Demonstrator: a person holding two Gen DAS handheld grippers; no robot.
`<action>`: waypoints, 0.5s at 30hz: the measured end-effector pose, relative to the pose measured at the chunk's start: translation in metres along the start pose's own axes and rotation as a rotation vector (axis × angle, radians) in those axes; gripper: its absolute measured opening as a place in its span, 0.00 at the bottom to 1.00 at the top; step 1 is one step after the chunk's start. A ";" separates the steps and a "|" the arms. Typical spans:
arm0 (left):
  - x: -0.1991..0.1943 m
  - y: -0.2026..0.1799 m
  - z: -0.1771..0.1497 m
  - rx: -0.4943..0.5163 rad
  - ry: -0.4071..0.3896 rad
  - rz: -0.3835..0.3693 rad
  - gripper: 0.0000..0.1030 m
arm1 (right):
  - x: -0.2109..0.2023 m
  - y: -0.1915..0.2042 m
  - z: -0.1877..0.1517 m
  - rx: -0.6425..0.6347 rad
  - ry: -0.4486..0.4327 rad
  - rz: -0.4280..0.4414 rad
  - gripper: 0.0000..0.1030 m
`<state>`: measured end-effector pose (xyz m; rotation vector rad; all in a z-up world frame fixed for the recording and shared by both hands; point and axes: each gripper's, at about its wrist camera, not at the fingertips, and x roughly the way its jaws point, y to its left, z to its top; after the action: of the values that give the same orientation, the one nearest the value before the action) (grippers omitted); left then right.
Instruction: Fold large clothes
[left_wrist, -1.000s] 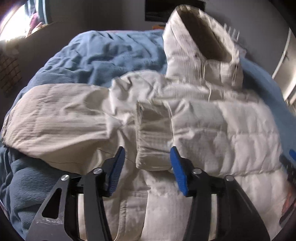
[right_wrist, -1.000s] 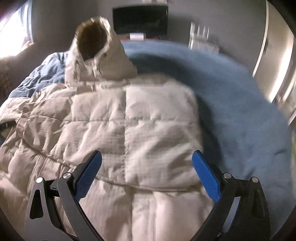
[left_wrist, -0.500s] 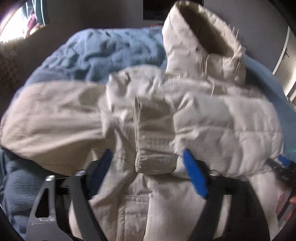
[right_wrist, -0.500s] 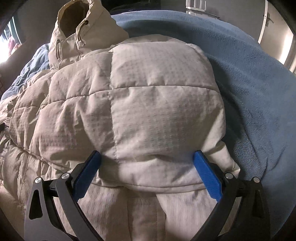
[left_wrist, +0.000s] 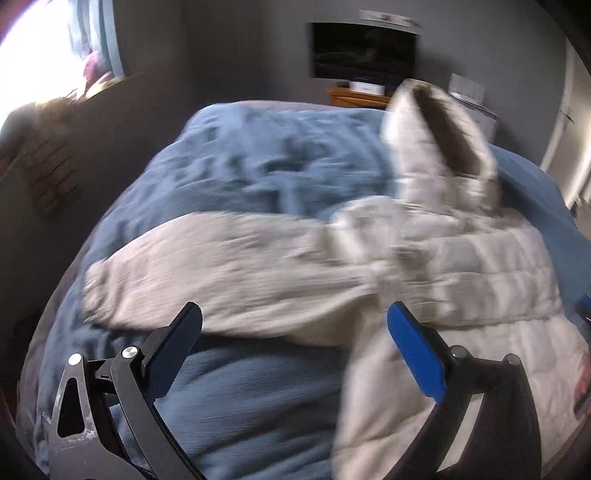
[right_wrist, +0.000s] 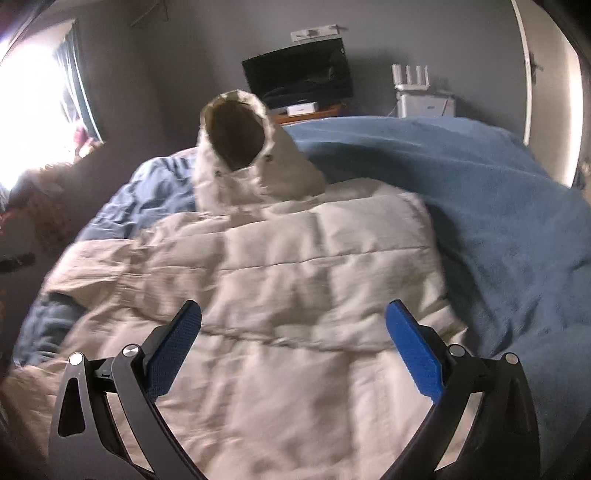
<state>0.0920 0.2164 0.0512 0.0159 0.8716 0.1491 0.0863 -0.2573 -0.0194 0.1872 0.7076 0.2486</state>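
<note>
Right wrist: jacket (right_wrist: 295, 295) lengthwise, hood (right_wrist: 240, 147) far.

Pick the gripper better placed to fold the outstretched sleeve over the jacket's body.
Probably left. The left gripper, jaws opening and empty, faces the outstretched sleeve. The right gripper hangs open over the jacket body.
</note>
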 end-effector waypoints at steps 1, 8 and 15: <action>0.005 0.027 -0.005 -0.041 0.012 0.027 0.94 | -0.002 0.008 0.001 0.000 0.010 0.004 0.93; 0.039 0.126 -0.031 -0.206 0.076 0.095 0.94 | 0.004 0.062 -0.006 -0.071 0.073 -0.003 0.93; 0.083 0.194 -0.052 -0.447 0.132 -0.059 0.94 | 0.017 0.091 -0.012 -0.166 0.094 -0.056 0.93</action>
<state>0.0809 0.4175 -0.0312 -0.4410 0.9540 0.2897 0.0762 -0.1650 -0.0158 -0.0029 0.7808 0.2624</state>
